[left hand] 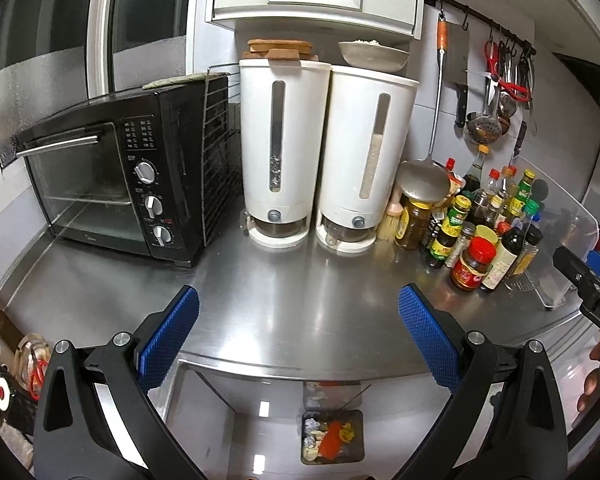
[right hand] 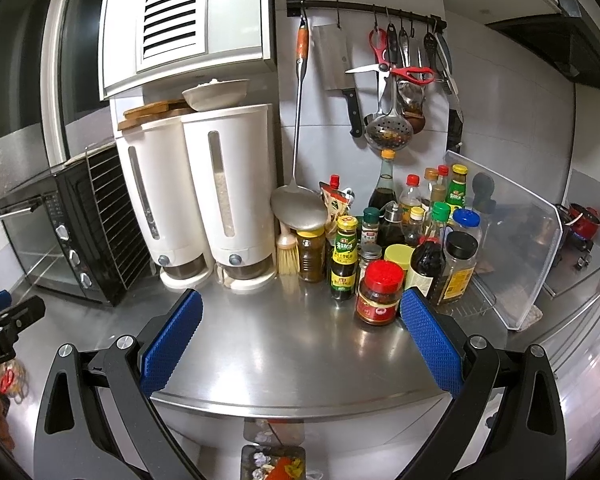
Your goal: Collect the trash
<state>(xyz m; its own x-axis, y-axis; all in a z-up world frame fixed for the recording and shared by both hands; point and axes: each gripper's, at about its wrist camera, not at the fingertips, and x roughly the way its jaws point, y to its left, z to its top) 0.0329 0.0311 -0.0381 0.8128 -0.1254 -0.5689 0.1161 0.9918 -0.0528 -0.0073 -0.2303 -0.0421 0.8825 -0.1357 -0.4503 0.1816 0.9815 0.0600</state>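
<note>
A small dark bin (left hand: 359, 436) stands on the floor below the counter's front edge, holding crumpled foil, a red wrapper and yellow scraps (left hand: 329, 440). The right wrist view shows the same bin (right hand: 247, 462) at the bottom, partly cut off. My left gripper (left hand: 298, 318) hangs open above the steel counter (left hand: 292, 288), nothing between its blue pads (left hand: 172, 332). My right gripper (right hand: 300, 326) is open too, above the counter (right hand: 292, 344) near the bottles, with its right pad (right hand: 430, 336) close to a red-lidded jar (right hand: 380, 292). No loose trash shows on the counter.
A black toaster oven (left hand: 112, 184) sits at the left, two white grain dispensers (left hand: 320, 152) at the back, and a cluster of sauce bottles (right hand: 412, 240) at the right with a clear splash guard (right hand: 504, 240). Utensils hang on a wall rail (right hand: 396, 80). A hand (left hand: 598, 384) holds the other gripper.
</note>
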